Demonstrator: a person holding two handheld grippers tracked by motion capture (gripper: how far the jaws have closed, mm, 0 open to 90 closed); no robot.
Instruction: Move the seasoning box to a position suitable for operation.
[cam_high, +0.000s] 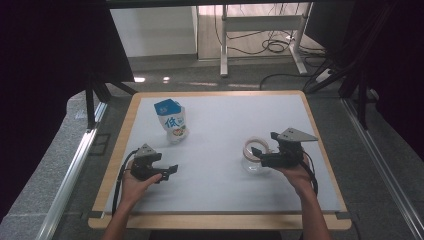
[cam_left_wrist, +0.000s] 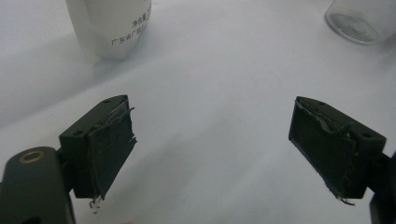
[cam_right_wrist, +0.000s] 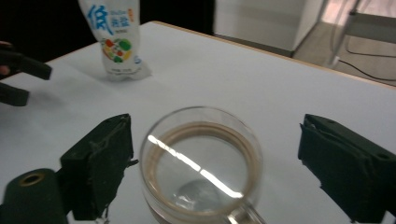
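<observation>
The glass cup (cam_right_wrist: 201, 165) stands at the near right of the white table (cam_high: 225, 185), between the wide-open jaws of the right gripper (cam_high: 264, 149), untouched; the grasp looks about to begin, so next it should close squarely. Left gripper (cam_high: 170, 171) open, idle. A salt pouch (cam_high: 172, 121) stands far left; desk legs and cables behind.

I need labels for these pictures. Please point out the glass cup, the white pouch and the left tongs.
glass cup (cam_right_wrist: 201, 163): right gripper view, on its clear inside.
white pouch (cam_high: 172, 120): high view, on its printed front.
left tongs (cam_high: 172, 171): high view, between the two black tips.
</observation>
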